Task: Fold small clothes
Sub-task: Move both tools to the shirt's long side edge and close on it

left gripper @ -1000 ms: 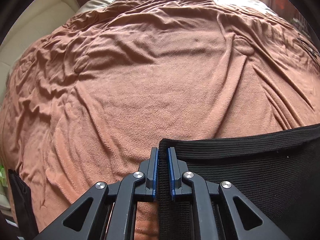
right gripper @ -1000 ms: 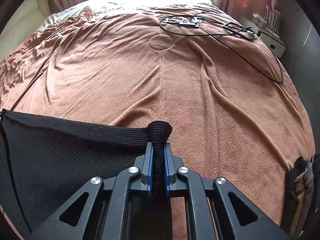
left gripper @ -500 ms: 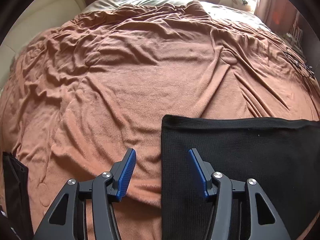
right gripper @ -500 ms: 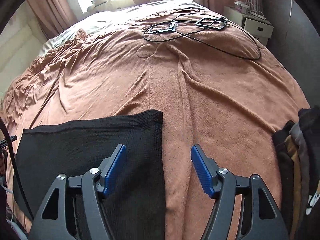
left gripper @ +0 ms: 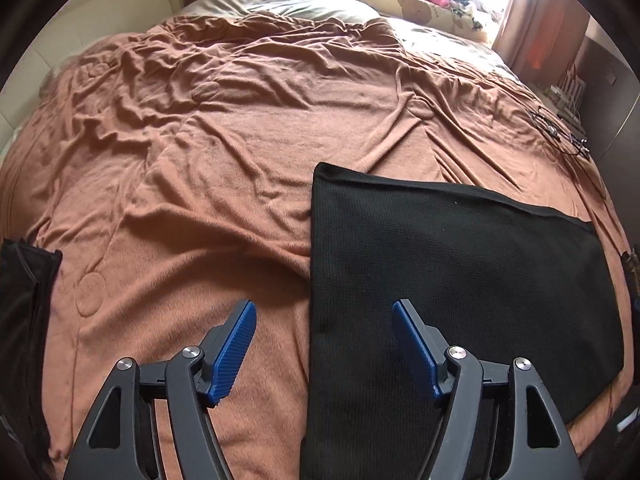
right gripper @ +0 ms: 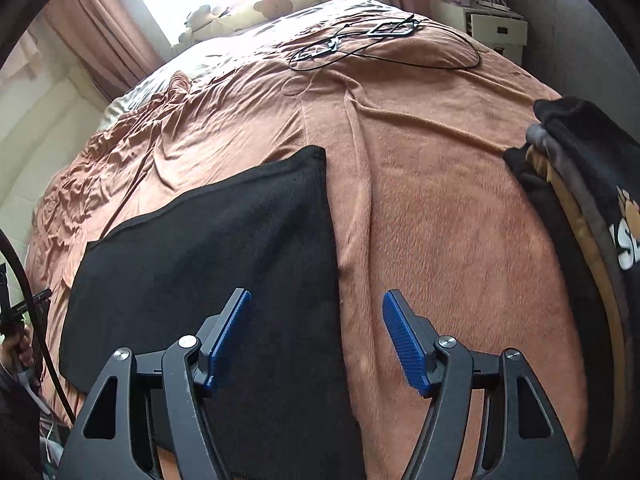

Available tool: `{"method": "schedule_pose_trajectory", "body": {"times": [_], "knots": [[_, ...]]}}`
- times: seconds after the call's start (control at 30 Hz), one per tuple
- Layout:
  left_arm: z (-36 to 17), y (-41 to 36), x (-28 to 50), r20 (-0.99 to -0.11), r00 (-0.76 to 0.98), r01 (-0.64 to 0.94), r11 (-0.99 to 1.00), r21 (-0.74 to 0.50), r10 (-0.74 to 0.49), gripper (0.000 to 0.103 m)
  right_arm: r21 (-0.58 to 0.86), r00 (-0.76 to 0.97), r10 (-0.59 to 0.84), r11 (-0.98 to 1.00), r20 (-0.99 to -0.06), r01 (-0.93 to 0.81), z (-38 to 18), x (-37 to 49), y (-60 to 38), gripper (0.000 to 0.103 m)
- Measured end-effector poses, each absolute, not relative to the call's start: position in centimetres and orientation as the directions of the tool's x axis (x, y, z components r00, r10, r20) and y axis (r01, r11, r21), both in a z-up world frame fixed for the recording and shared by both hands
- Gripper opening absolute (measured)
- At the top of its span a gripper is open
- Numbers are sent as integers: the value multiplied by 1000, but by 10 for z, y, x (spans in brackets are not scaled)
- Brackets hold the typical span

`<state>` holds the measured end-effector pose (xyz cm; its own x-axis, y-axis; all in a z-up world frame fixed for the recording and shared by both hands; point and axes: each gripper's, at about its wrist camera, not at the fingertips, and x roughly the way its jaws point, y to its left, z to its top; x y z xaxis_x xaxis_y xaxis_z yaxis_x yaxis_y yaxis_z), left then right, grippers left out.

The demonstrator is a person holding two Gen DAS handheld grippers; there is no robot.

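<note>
A black knitted garment (left gripper: 452,280) lies flat and folded on the brown blanket (left gripper: 224,168) that covers the bed, and everything else here is placed from it.

The left claw (left gripper: 324,344) hangs above the garment's left edge. Its jaws have just been opening and now stand wide apart with nothing gripped: one blue pad (left gripper: 234,354) is over bare blanket just beside the garment, the other is over the black cloth.

The right claw (right gripper: 316,340) hangs above the garment's right edge (right gripper: 224,256) in the same way. Its jaws have also just come apart and stand wide with nothing in them, the left pad over the cloth and the right pad (right gripper: 404,346) over the blanket.

Well apart from the garment on its right side sits a stack of folded clothes (right gripper: 584,208), with a printed dark piece on top. On the garment's left side, at the frame edge, lies another dark item (left gripper: 24,304), perhaps cloth; the view there is too cut off to say.

Beyond the garment, near the far end of the bed, a loose black cable (right gripper: 384,46) curls on the blanket.
</note>
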<state>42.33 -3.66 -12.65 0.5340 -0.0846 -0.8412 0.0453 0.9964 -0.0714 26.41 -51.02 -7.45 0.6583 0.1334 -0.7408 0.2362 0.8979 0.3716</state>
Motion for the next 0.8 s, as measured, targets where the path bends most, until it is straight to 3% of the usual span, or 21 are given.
{"method": "schedule_pose_trajectory", "body": {"times": [0.33, 0.8], "knots": [[-133, -26, 360, -834, 530, 28, 986, -163, -153, 74, 475, 701, 191, 848, -688, 236, -85, 200, -506, 86], [-178, -5, 296, -836, 481, -45, 945, -325, -265, 74, 620, 743, 233, 727, -627, 295, -126, 134, -500, 88]]}}
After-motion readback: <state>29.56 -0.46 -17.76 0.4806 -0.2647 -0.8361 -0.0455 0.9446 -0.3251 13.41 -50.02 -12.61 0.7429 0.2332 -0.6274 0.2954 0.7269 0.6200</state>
